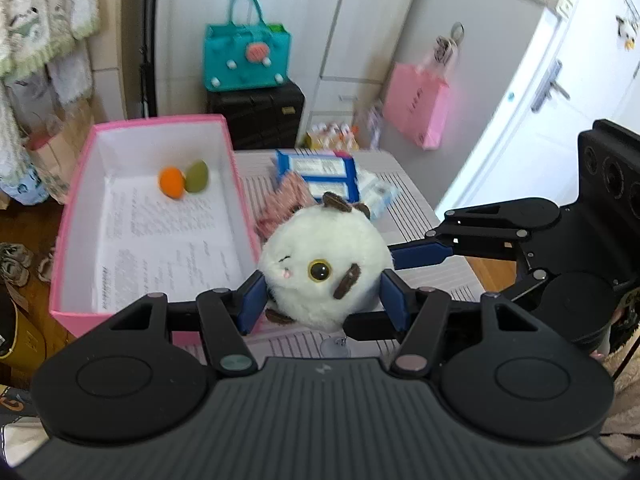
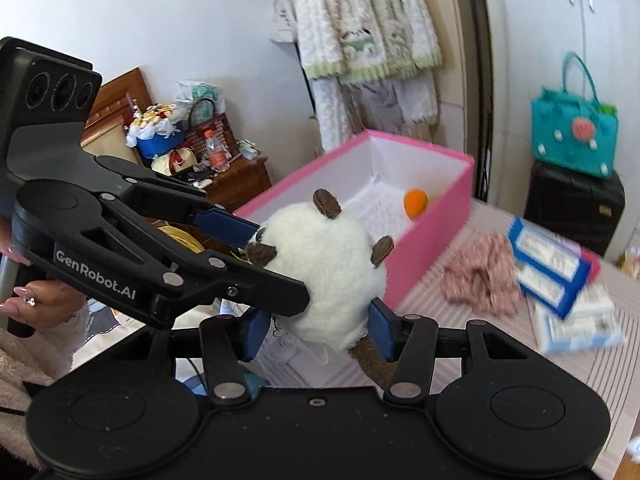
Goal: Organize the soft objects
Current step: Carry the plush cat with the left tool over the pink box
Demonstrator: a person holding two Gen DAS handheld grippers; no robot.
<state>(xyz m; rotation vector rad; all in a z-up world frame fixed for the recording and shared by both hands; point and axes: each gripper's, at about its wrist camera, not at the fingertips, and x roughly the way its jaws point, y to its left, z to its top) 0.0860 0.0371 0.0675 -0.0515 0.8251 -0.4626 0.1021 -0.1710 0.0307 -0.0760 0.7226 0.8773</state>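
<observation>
A white round plush toy (image 1: 324, 264) with brown patches and one yellow eye is held above the table beside the pink box (image 1: 80, 184). My left gripper (image 1: 322, 304) is shut on it, its blue pads on both sides. My right gripper (image 2: 316, 334) is also shut on the same plush toy (image 2: 332, 276), coming in from the right in the left wrist view. An orange ball (image 1: 172, 183) and a green ball (image 1: 197, 176) lie inside the box. A pink patterned cloth (image 2: 480, 276) lies on the table.
Blue-and-white packets (image 2: 548, 264) lie on the striped table (image 2: 600, 360) beyond the cloth. A teal bag (image 1: 246, 56) sits on a black suitcase (image 1: 256, 116) behind the table. A pink bag (image 1: 416, 108) hangs by the door. Clothes (image 2: 360, 40) hang behind the box.
</observation>
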